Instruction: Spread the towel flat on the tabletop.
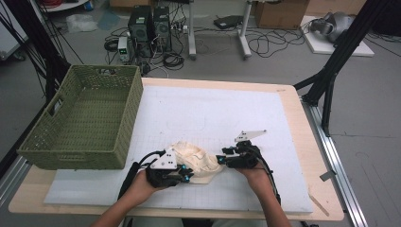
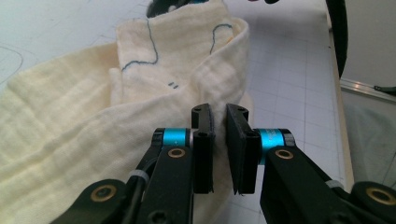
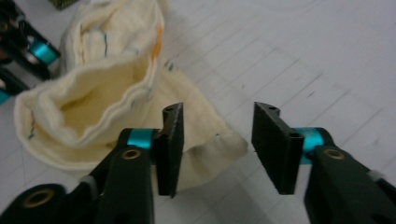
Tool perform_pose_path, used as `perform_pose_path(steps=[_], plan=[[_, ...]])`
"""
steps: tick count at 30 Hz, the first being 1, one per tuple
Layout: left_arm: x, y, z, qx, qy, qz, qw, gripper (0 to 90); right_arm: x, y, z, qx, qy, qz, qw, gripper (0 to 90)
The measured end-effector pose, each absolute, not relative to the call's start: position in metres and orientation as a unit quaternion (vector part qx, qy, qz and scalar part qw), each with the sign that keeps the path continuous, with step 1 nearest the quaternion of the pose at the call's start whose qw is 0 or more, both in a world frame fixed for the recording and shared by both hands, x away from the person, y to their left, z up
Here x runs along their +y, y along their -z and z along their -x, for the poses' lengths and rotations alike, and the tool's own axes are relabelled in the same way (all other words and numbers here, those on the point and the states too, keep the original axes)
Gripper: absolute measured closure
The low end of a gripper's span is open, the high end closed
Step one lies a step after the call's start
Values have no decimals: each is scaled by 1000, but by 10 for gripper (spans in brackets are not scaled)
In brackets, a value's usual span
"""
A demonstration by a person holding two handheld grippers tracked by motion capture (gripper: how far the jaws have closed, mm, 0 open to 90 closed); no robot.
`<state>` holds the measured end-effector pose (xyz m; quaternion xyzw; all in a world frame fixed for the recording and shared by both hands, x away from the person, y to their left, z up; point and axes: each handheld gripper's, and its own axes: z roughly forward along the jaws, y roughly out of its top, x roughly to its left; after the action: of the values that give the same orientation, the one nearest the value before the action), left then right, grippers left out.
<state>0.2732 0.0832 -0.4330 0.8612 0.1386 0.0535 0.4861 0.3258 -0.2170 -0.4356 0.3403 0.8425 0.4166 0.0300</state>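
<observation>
A cream cloth [image 1: 198,159] with thin blue stitched lines lies crumpled on the white mat near the table's front edge. My left gripper [image 1: 186,176] is at the cloth's left side. In the left gripper view its jaws [image 2: 219,116] stand nearly together, with a fold of the cloth [image 2: 70,130] filling the narrow gap. My right gripper [image 1: 221,160] is at the cloth's right side. In the right gripper view it [image 3: 217,114] is open, with a corner of the cloth [image 3: 102,93] lying on the mat under its left jaw and reaching into the gap.
A green woven basket [image 1: 127,118] stands on the table's left side, close to the cloth. The white gridded mat [image 1: 227,109] covers most of the wooden table [image 1: 307,142]. Black frame legs, computers and cables are on the floor beyond.
</observation>
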Motion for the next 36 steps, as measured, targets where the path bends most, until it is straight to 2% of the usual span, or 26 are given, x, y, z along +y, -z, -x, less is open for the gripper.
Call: perform_pose_path(steps=[3,4,7,8,12,19,25,36], plan=[[83,433,-273,138,-52,-862,486,806,-215,443,-322,854,-392,-339,38,560],[83,433,-273,139,-53,-862,485,803,-216,443,-321,854,-392,-341,40,593],[85,433,-274,144,-50,-861,486,788,-216,443,-315,863,-379,-326,71,821],[87,432,-275,147,-49,-860,486,779,-217,443,-313,865,-379,-319,73,845],[92,430,-277,159,-44,-855,491,720,-227,439,-305,860,-379,-325,106,859],[109,414,-289,210,-82,-821,524,520,-267,411,-291,813,-406,-364,203,858],[107,391,-314,230,-100,-794,553,513,-275,415,-285,826,-383,-365,193,860],[24,389,-346,188,-44,-831,522,509,-278,417,-284,814,-419,-357,188,855]])
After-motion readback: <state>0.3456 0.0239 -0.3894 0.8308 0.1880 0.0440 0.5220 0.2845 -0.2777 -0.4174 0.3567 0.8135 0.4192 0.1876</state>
